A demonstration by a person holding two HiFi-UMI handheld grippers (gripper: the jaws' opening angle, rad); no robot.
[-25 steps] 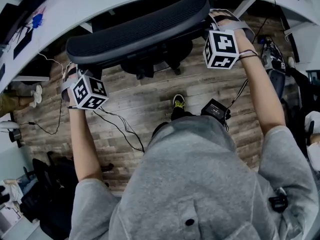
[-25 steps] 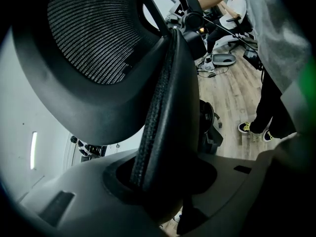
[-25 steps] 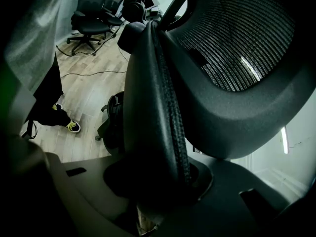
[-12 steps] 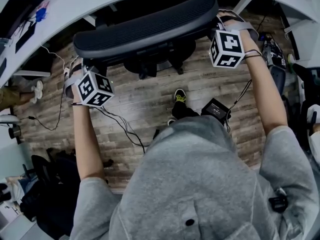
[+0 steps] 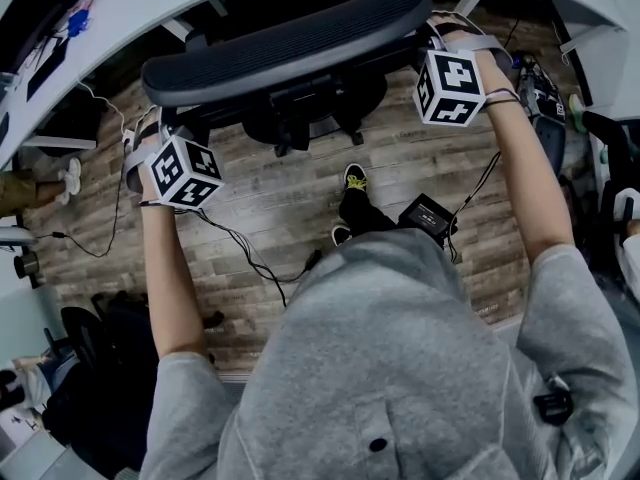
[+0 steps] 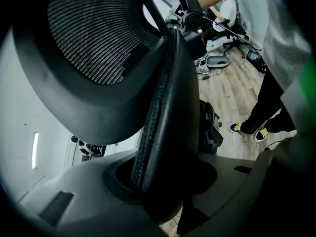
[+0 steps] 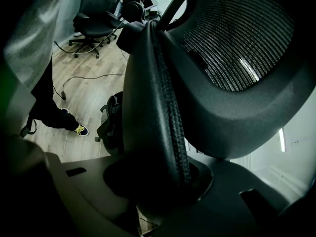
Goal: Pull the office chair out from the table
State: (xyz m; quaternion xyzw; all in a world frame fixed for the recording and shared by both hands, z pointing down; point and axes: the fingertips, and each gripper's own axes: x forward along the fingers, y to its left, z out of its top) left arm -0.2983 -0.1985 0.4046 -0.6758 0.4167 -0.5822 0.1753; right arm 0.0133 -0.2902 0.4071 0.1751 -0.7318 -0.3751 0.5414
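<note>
Gripping the office chair [image 5: 280,53] backrest are left claw [image 6: 154,184] and right claw [image 7: 163,181].

The office chair [image 5: 285,48] is black, with a broad curved backrest whose thick rim frames a fine mesh panel [image 6: 94,38]. In the head view its top edge runs across the upper middle of the frame, rising slightly to the right, with the dark seat and base showing beneath it over the plank floor [image 5: 290,208]. It stands upright close to the white desk [image 5: 110,23], whose curved edge arcs just above it along the top of the frame. The left gripper [image 6: 158,179] clamps one side rim of the backrest and the right gripper [image 7: 158,179] the other.
</note>
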